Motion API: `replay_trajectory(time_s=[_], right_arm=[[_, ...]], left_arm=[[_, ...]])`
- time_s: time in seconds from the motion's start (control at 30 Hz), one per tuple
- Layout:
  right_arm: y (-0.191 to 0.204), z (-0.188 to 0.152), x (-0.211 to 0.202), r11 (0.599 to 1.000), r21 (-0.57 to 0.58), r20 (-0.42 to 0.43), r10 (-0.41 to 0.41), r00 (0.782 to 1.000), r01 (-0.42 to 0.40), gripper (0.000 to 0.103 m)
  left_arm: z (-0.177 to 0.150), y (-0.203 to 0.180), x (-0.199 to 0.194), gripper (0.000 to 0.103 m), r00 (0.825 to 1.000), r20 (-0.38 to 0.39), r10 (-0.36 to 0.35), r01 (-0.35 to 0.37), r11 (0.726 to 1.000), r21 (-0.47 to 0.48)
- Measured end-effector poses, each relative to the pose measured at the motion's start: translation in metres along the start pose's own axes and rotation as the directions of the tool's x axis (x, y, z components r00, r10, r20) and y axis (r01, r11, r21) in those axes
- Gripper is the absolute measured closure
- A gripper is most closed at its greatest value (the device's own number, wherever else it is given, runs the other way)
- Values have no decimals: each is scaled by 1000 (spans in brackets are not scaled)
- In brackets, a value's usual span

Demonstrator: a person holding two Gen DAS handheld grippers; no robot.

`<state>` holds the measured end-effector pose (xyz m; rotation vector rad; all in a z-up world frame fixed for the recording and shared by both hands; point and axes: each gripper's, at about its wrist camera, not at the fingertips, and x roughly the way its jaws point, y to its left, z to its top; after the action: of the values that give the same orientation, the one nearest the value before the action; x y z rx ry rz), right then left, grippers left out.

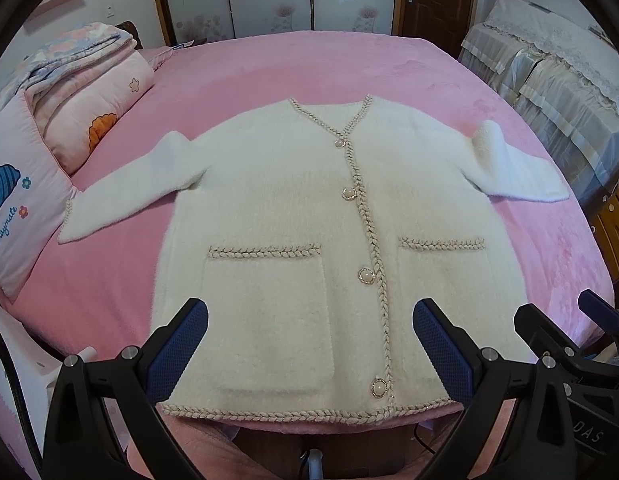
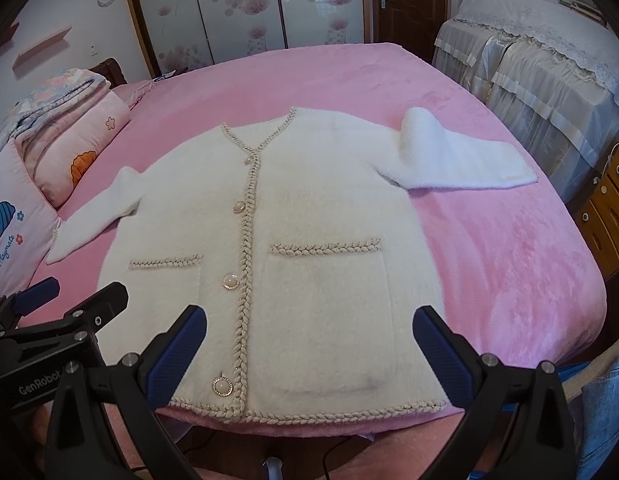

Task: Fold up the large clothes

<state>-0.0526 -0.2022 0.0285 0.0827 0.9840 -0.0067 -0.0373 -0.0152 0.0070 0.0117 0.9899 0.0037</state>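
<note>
Cream fuzzy cardigan (image 1: 293, 216) lies flat ahead of your left tongs (image 1: 309, 344) and right tongs (image 2: 309, 344), both spread wide and empty, ready for folding.

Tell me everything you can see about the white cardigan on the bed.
The cardigan is fluffy, cream-white knit, lying flat, face up and buttoned on the pink bedspread, hem at the near edge. Beige braided trim edges the V-neck, front, hem and two patch pockets; four pearl-like buttons close it. Both sleeves spread outward, the right one humped at the shoulder. Both open grippers hover above the hem; nothing grips it.
</note>
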Motion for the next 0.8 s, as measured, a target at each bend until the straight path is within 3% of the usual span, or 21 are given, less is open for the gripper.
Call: replay_trajectory(time_s=[0.8], right_arm=[[1, -2, -2, 1000, -3, 3, -1, 1000, 1, 0]], left_arm=[[-1, 1, -7, 2, 1000, 4, 11, -11, 1000, 4]])
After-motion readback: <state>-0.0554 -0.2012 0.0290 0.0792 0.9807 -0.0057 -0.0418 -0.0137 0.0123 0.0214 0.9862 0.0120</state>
